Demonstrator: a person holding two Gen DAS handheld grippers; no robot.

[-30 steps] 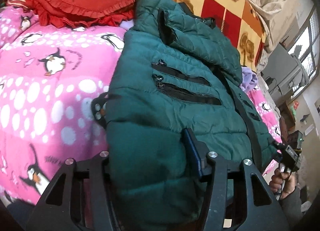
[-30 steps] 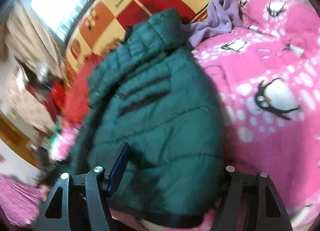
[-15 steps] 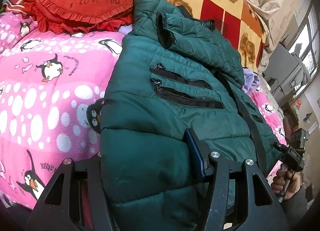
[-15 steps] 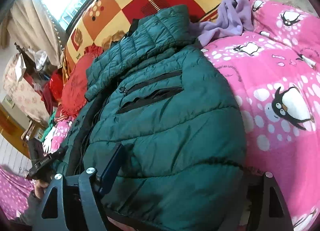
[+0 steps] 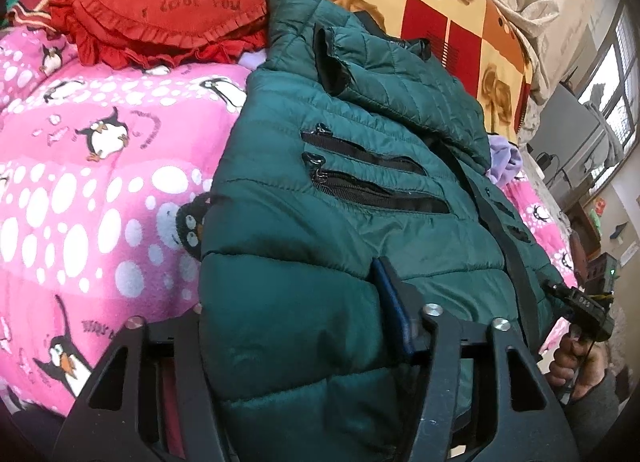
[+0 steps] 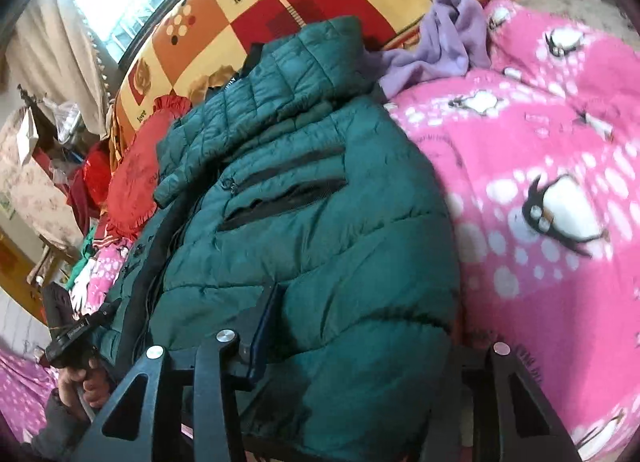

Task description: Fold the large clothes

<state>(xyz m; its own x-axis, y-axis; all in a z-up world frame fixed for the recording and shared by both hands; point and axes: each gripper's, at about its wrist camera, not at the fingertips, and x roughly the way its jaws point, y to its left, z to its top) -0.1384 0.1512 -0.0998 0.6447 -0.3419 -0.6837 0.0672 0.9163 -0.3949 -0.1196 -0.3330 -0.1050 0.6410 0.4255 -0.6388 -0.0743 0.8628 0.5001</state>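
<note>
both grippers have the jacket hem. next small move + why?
Probably lift the hem and carry it toward the collar. The green jacket lies flat on the pink blanket, front up, and the left gripper and right gripper each grip a bottom corner.

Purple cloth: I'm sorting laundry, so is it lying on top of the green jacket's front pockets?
No, the purple cloth lies bunched beyond the green jacket, by its hood, on the pink penguin blanket.
</note>
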